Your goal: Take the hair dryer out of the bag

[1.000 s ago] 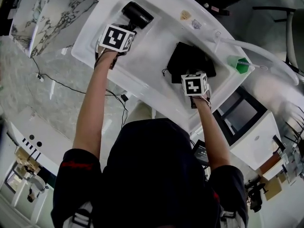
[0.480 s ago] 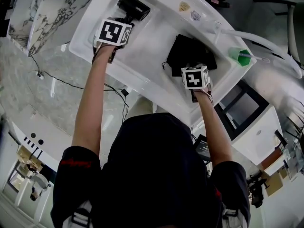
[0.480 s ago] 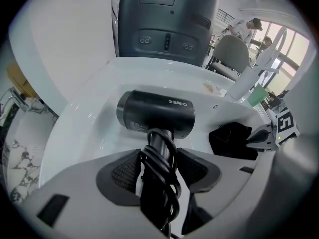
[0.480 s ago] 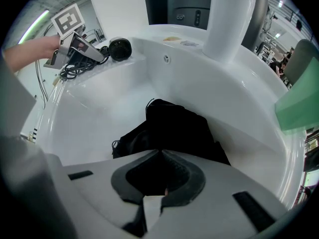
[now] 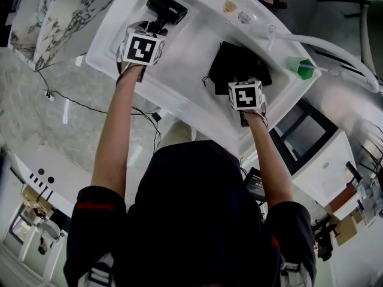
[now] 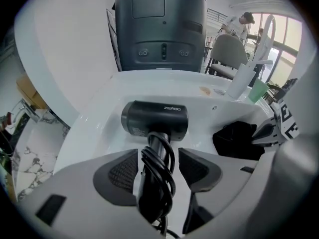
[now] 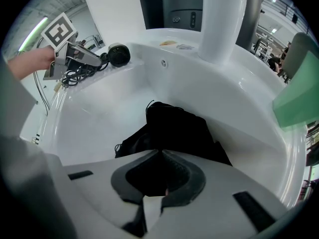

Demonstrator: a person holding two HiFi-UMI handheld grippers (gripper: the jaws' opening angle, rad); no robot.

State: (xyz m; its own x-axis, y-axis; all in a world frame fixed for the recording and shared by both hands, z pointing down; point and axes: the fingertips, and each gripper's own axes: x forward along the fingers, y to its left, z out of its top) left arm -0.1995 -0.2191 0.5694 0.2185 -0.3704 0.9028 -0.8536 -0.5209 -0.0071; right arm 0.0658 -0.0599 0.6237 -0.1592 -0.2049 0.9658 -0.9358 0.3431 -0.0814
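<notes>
The black hair dryer (image 5: 166, 8) lies at the far left of the white basin (image 5: 179, 82), outside the bag, with its cord wound round the handle. In the left gripper view the dryer (image 6: 155, 118) has its handle between the jaws of my left gripper (image 6: 157, 163). Those jaws are opening, and a gap shows beside the right pad. The empty black bag (image 5: 239, 64) lies crumpled at the right. My right gripper (image 7: 160, 156) is shut on the near edge of the bag (image 7: 174, 128).
A green cup (image 5: 301, 67) and a white faucet (image 5: 311, 43) stand at the basin's right end. Small items (image 5: 230, 6) sit on the far rim. A tall white spout (image 7: 222, 19) rises behind the bag. A black cable (image 5: 90, 109) trails on the floor.
My left gripper has tilted a little over the dryer's handle. The right gripper and the bag have stayed put.
</notes>
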